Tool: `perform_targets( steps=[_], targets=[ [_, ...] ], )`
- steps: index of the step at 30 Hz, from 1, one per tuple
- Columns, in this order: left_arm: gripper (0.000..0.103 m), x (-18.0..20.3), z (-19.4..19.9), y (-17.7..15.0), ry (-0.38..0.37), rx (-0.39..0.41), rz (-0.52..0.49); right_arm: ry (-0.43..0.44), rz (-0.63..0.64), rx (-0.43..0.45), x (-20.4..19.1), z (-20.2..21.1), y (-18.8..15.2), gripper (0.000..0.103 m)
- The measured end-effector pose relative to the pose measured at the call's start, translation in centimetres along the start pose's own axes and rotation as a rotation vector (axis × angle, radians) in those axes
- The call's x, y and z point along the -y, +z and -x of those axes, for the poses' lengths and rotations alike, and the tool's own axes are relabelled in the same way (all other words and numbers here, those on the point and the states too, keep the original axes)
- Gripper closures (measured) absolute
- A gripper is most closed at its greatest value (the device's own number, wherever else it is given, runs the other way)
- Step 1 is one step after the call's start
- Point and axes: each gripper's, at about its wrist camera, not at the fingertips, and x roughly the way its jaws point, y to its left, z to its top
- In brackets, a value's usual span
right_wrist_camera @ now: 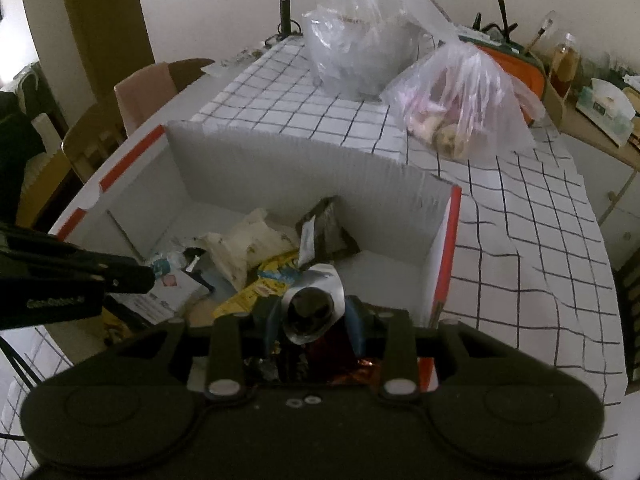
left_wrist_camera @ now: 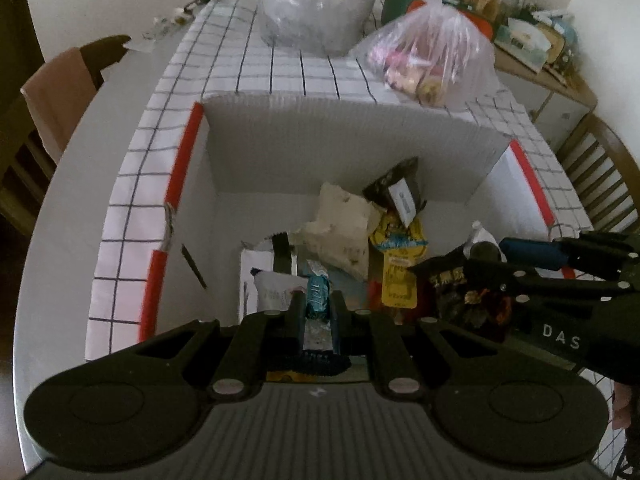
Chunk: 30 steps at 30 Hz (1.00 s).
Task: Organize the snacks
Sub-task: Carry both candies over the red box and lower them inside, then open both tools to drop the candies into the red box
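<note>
A white cardboard box (left_wrist_camera: 320,136) (right_wrist_camera: 280,168) with red-edged flaps stands open on the checked tablecloth. Several snack packets lie inside: a cream packet (left_wrist_camera: 340,224) (right_wrist_camera: 248,244), a yellow packet (left_wrist_camera: 398,264) (right_wrist_camera: 260,280), a dark packet with a white label (left_wrist_camera: 400,188) (right_wrist_camera: 324,228). My left gripper (left_wrist_camera: 317,304) is shut on a small blue wrapped candy (left_wrist_camera: 317,296) over the box. My right gripper (right_wrist_camera: 314,316) is shut on a dark packet with an open silver mouth (right_wrist_camera: 312,304); it enters the left wrist view (left_wrist_camera: 520,264) from the right.
Two clear plastic bags stand on the table beyond the box, one bulky (left_wrist_camera: 316,4) (right_wrist_camera: 360,40), one holding pink-wrapped snacks (left_wrist_camera: 432,60) (right_wrist_camera: 460,112). Wooden chairs flank the table (left_wrist_camera: 60,92) (left_wrist_camera: 600,176). A cluttered sideboard (left_wrist_camera: 532,44) is at the back right.
</note>
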Motion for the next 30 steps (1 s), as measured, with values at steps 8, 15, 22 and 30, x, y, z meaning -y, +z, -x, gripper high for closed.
perform_targets(
  steps=[8, 15, 22, 30],
  targets=[
    [0.091, 0.3, -0.6, -0.2, 0.014, -0.024, -0.012, 0.006, -0.004, -0.008, 0.0, -0.2, 0.0, 0.066],
    [0.088, 0.3, 0.6, -0.7, 0.018, -0.002, -0.007, 0.001, -0.016, 0.013, 0.0, 1.0, -0.2, 0.054],
    [0.072, 0.7, 3.3, -1.3, 0.032, 0.051, -0.005, 0.006, -0.026, 0.067, -0.4, 3.8, -0.5, 0.037],
    [0.041, 1.5, 7.7, -2.6, 0.03, 0.144, -0.028, 0.033, -0.032, 0.131, -0.9, 7.8, -1.1, 0.02]
  ],
)
